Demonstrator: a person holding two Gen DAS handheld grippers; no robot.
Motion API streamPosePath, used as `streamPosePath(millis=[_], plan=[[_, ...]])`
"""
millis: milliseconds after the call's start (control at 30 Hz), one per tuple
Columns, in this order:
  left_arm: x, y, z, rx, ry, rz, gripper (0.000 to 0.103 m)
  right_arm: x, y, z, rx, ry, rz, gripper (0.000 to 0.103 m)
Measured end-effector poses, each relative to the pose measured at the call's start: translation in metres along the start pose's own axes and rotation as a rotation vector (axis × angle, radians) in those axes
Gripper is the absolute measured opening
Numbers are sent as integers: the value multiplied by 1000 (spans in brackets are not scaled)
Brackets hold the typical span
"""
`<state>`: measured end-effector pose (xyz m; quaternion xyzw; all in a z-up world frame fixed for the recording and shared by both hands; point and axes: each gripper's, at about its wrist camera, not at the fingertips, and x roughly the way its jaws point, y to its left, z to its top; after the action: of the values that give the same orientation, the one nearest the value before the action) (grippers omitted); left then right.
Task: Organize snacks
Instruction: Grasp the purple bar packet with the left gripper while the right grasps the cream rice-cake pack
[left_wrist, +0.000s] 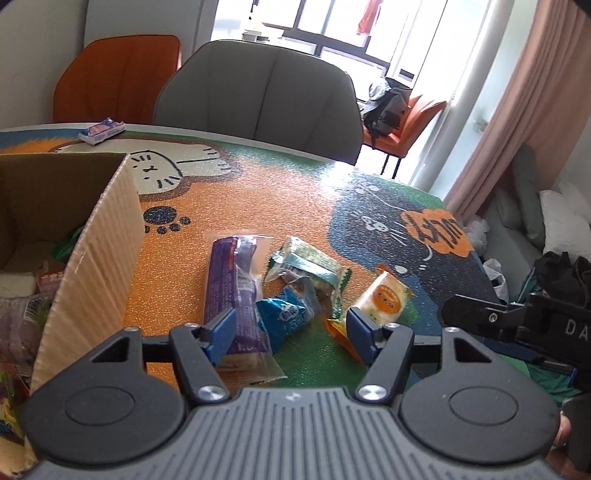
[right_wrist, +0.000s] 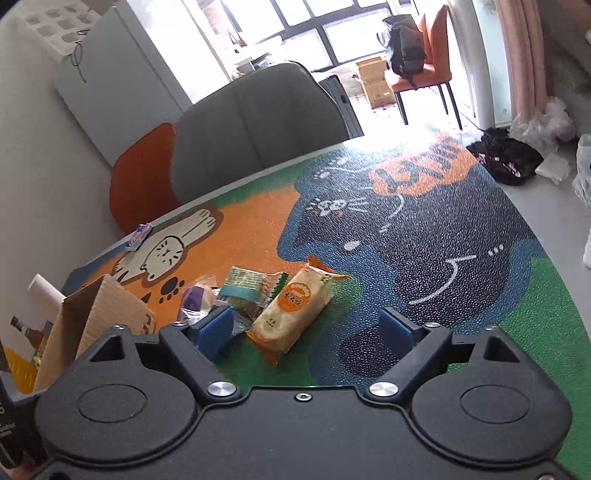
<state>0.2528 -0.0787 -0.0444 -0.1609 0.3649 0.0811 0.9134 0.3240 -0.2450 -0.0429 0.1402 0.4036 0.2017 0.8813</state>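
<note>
Snacks (left_wrist: 280, 288) beside box (left_wrist: 96, 258); wrapper print unreadable.

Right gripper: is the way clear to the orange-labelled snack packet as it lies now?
Probably yes. The right gripper is open, and the orange-labelled snack packet lies on the mat just ahead between its fingers, on the pile's right edge with nothing on top.

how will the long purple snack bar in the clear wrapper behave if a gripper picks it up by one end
The long purple snack bar in its clear wrapper lies straight, so it probably stays fairly stiff. Its glossy film may slip, and the empty crimped end would likely just fold.
</note>
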Motion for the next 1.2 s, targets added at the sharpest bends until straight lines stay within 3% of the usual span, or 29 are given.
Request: streamPosePath(millis=[133,400,733,833,900,967,1200], plan=[[10,7,0,-22,10,19,54,16,0,1,14,25,-5,83],[18,24,2,-35,6,69,51,48,14,0,-21,62,-67,75],[32,26,-8,-40,13,104,48,75,35,-3,-99,60,-161,74],[34,26,-8,-43,4,100,42,79,38,-6,-134,69,-168,63],[33,28,-8,-54,0,84,39,78,41,-7,-167,74,-164,42],[32,28,-10,-51,-5,72,37,75,38,-7,-179,79,-162,34],[22,29,-14,-46,3,22,31,54,23,-18,-177,72,-165,33]])
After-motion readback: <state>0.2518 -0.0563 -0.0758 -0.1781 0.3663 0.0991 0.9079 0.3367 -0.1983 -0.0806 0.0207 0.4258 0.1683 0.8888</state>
